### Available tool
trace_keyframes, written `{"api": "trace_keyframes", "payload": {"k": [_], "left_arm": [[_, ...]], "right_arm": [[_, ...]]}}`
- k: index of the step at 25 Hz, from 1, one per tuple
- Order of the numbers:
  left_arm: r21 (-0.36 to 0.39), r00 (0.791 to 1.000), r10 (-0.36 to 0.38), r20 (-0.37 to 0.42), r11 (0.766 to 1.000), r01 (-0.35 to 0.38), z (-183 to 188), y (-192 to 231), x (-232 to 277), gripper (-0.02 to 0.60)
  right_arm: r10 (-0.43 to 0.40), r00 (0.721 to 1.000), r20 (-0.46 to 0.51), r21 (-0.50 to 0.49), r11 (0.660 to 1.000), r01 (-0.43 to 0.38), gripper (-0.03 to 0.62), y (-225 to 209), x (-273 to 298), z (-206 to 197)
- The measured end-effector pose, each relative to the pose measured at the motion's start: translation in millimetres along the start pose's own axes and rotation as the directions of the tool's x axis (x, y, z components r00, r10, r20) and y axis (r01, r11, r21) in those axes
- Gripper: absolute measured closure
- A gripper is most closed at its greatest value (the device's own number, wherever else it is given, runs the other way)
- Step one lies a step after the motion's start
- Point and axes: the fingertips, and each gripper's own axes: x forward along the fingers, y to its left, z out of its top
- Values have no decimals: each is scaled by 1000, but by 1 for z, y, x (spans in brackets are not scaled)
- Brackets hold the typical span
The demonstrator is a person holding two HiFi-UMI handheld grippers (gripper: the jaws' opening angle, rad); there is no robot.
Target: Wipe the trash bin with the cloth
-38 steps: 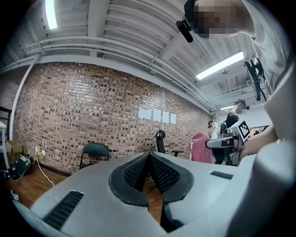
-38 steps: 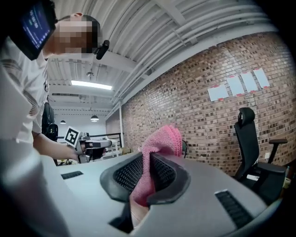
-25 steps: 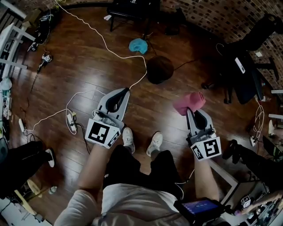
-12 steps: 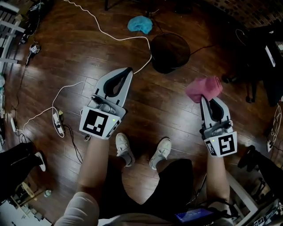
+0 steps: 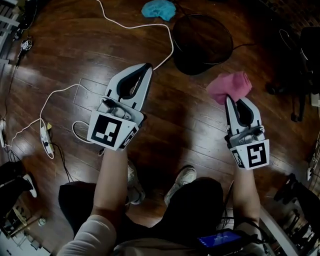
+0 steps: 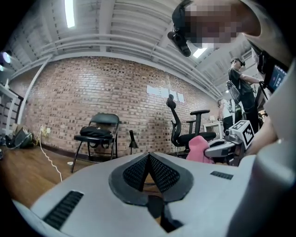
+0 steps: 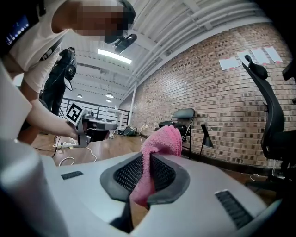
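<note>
A dark round trash bin [image 5: 202, 44] stands on the wooden floor ahead of me, its open mouth facing up. My right gripper [image 5: 229, 98] is shut on a pink cloth [image 5: 230, 87], held just to the right of and nearer than the bin. The pink cloth [image 7: 157, 152] sticks up between the black pads in the right gripper view. My left gripper [image 5: 146, 66] is shut with nothing in it, its tip just left of the bin. From the left gripper view its pads [image 6: 159, 172] meet, and the pink cloth [image 6: 200, 148] shows at right.
A blue cloth [image 5: 159, 9] lies on the floor beyond the bin. A white cable [image 5: 131, 26] runs across the floor to a power strip [image 5: 45, 139] at left. My shoes [image 5: 184, 178] are below. A folding chair [image 6: 95, 134] and an office chair [image 6: 185, 127] stand by the brick wall.
The view has closed in on the bin, which is now larger and nearer the top. Both grippers have come closer to it, with the pink cloth still held in the right one.
</note>
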Motion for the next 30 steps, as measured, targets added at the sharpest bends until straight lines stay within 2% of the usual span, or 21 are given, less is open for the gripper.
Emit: {"api": "trace_keyframes", "payload": {"k": [3, 6, 11, 14, 16, 19, 22, 24, 30], "left_arm": [[-26, 1000, 12, -9, 1000, -12, -40, 5, 6, 572], [-31, 1000, -10, -29, 999, 9, -71, 0, 11, 572], [-43, 997, -24, -72, 999, 21, -103, -3, -7, 572], [-87, 998, -37, -60, 996, 32, -105, -3, -17, 572], [-102, 998, -32, -62, 994, 25, -107, 0, -25, 572], [-123, 997, 1, -74, 992, -10, -114, 12, -39, 572], [-157, 1000, 4, -21, 987, -7, -112, 20, -38, 572], [-164, 1000, -21, 9, 986, 22, -109, 18, -34, 572], [-177, 999, -41, 0, 983, 41, -115, 12, -25, 572]], "right_arm": [[26, 1000, 5, -7, 1000, -26, 557, 5, 17, -31], [42, 999, 0, -2, 999, -42, 557, 11, 29, -60], [116, 993, -8, -27, 993, -116, 557, 49, 70, -92], [173, 981, -84, -94, 979, -181, 557, 74, 104, -103], [181, 973, -144, -107, 975, -197, 557, 80, 132, -111], [133, 979, -154, -106, 983, -151, 557, 76, 174, -117], [56, 983, -176, -80, 994, -71, 557, 65, 194, -127], [30, 981, -191, -68, 997, -43, 557, 63, 199, -132], [-32, 980, -197, 20, 999, 37, 557, 41, 186, -142]]}}
